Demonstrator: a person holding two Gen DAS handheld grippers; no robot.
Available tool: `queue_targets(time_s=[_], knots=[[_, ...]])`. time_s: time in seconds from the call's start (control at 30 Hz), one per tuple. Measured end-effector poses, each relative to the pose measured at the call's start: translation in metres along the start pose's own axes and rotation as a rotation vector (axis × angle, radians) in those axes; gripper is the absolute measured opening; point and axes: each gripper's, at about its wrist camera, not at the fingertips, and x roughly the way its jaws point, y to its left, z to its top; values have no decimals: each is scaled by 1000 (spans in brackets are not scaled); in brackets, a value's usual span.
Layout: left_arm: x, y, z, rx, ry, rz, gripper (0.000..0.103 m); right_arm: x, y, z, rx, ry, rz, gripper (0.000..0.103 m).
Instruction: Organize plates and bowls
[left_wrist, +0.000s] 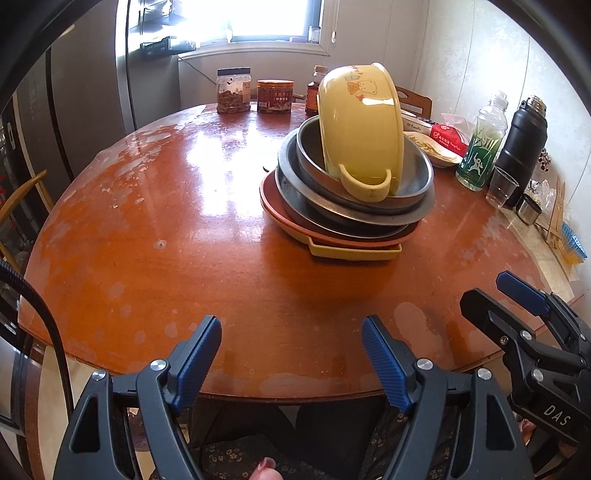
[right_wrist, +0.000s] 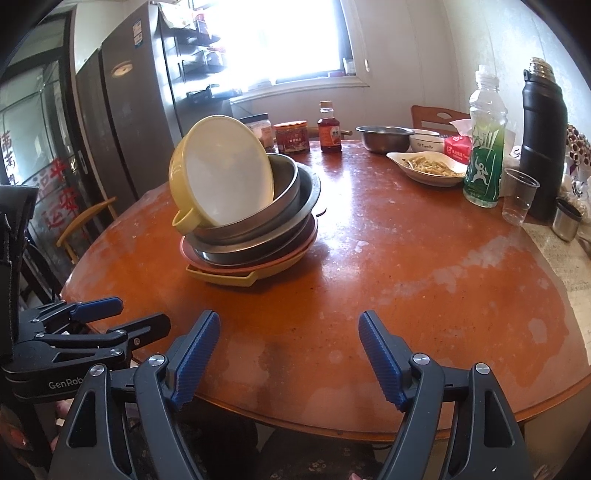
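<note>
A stack of dishes stands on the round brown table (left_wrist: 166, 221). On top, a yellow handled bowl (left_wrist: 360, 129) (right_wrist: 218, 173) leans on its side inside metal bowls (left_wrist: 369, 184) (right_wrist: 273, 206). Under them lie a pink plate (left_wrist: 332, 230) (right_wrist: 251, 264) and a yellow tray (left_wrist: 354, 253) (right_wrist: 225, 278). My left gripper (left_wrist: 291, 338) hovers open over the table's near edge, well short of the stack. My right gripper (right_wrist: 288, 334) is open too, nothing between its fingers. Each gripper shows at the edge of the other's view: the right gripper (left_wrist: 491, 291) and the left gripper (right_wrist: 140, 312).
At the back stand jars (left_wrist: 233, 90) and a sauce bottle (right_wrist: 330, 127). On the right are a dish of food (right_wrist: 428, 166), a steel bowl (right_wrist: 384, 138), a green bottle (right_wrist: 484, 147), a black flask (right_wrist: 543, 140), a plastic cup (right_wrist: 519, 201) and a tissue pack (right_wrist: 458, 146). A fridge (right_wrist: 122, 129) stands left.
</note>
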Motion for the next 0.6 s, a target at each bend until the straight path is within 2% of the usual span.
queue_targets(time_s=[0.6], knots=[[2, 2, -2, -1, 8, -7, 78, 1, 1, 1, -4, -1, -4, 79]])
